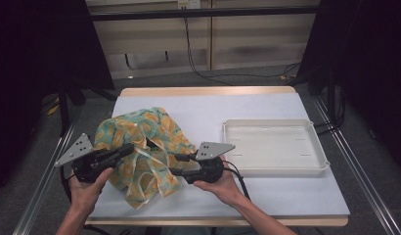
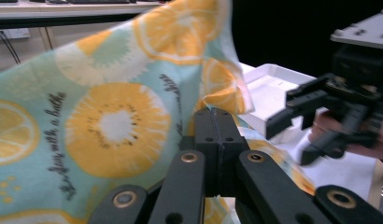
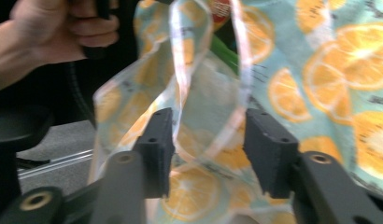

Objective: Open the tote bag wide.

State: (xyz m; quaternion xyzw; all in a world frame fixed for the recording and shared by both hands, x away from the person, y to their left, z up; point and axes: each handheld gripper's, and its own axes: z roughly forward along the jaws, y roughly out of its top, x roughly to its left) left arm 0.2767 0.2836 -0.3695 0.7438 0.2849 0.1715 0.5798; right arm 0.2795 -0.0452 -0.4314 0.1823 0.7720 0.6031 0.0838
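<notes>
Cloth with an orange-slice print on pale teal, one piece only, hangs bunched and lifted above the near left part of the white table, held up between two hand-held grippers. One white tray sits flat on the right side of the table, well apart from the cloth. Dark cursive writing runs across the fabric in the left gripper view; it seems to read "with a bathe", though the rest is too small to make out. The left gripper is held in the person's left hand near the table's left edge, lying roughly level and pointing right toward the cloth; its jaws are pressed together with a fold of the fabric pinched at their tips. The right gripper is cradled from below in the right hand, pointing left so that the two tools face each other across the cloth. Its jaws stand partly apart, with loose folds and a pale hem strip of the cloth hanging between them; I cannot see either pad pressing on the fabric.
</notes>
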